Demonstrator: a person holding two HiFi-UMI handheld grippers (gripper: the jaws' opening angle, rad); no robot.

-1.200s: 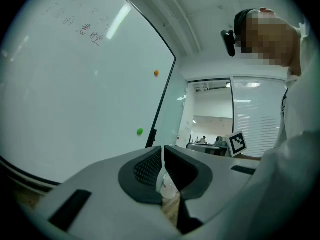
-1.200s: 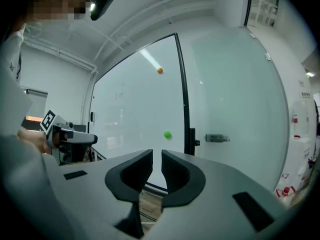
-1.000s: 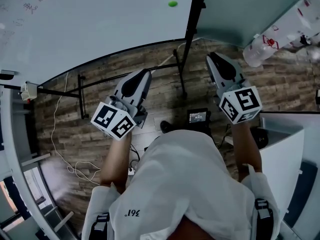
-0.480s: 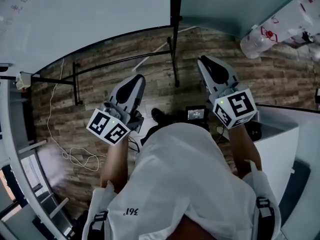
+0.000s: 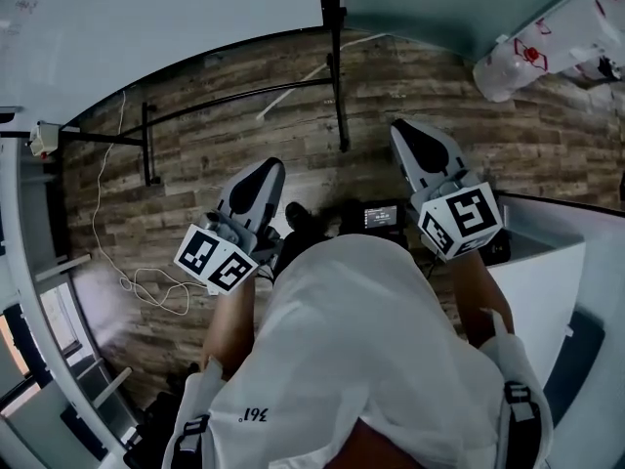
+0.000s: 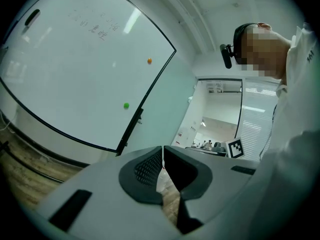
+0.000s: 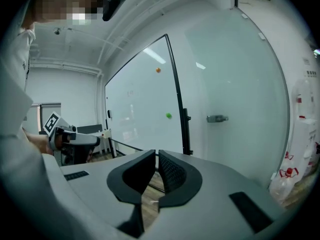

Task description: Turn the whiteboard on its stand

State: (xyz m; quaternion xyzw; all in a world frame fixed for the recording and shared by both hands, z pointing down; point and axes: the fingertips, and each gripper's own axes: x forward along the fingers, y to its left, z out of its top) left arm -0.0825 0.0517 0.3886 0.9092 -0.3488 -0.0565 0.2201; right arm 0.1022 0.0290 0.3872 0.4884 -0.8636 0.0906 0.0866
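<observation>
The whiteboard (image 5: 146, 18) fills the upper left of the head view, its black stand post (image 5: 334, 66) and floor bars (image 5: 146, 145) below it. Both grippers are held low near my body, well apart from the board. My left gripper (image 5: 260, 176) is shut and empty; in the left gripper view its jaws (image 6: 162, 156) meet tip to tip, and the board (image 6: 75, 69) with a green magnet (image 6: 125, 105) stands ahead. My right gripper (image 5: 415, 140) has just been closing with nothing between the jaws; in the right gripper view (image 7: 156, 160) only a thin slit shows.
A large water bottle (image 5: 527, 57) lies at the top right by the glass wall. A white cabinet (image 5: 547, 281) stands close on my right. A white cable (image 5: 137, 281) trails over the wooden floor at left. A small dark device with a screen (image 5: 381, 218) sits before my feet.
Both grippers have come back and down toward my body. The whiteboard and its stand have slid up and left in the head view, and the green magnet has left that view.
</observation>
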